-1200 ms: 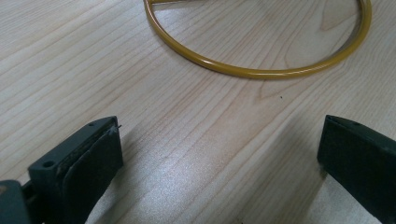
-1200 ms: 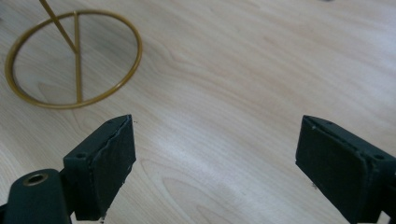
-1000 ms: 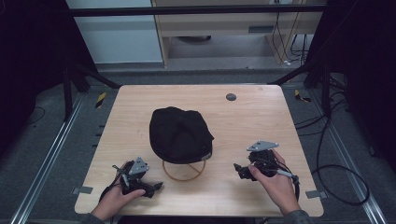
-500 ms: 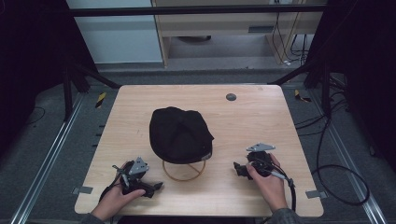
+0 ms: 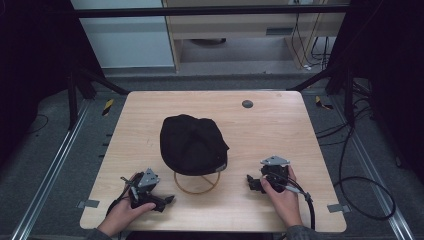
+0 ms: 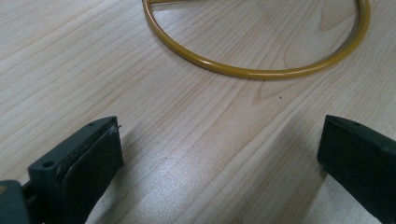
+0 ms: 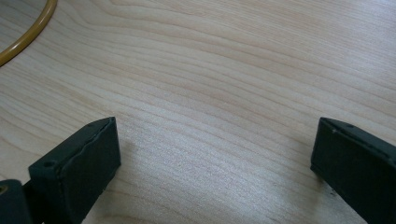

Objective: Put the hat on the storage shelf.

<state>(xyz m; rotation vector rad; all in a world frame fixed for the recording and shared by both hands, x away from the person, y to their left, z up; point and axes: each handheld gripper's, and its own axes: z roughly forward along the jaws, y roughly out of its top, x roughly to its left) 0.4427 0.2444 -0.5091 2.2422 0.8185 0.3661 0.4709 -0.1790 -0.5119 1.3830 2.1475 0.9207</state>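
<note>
A black cap (image 5: 192, 144) sits on a yellow wire ring stand (image 5: 196, 184) in the middle of the wooden table (image 5: 280, 125). My left gripper (image 5: 167, 201) lies low at the front left, pointing toward the ring. Its jaws stand wide open (image 6: 219, 158) over bare wood, with the ring's arc (image 6: 252, 72) just ahead. My right gripper (image 5: 251, 182) rests low at the front right of the cap, pointing left. Its jaws (image 7: 215, 158) have just been opening and hold nothing; a bit of ring (image 7: 25, 39) shows at the top left.
A small dark round disc (image 5: 247, 104) lies near the table's far edge. A cable (image 5: 310, 210) trails from the right gripper over the front right corner. Black frame legs and loose cables stand around the table on the grey floor.
My right hand has sunk with its gripper toward the tabletop and come slightly closer to the front edge. The left hand, the cap and the ring have stayed in place.
</note>
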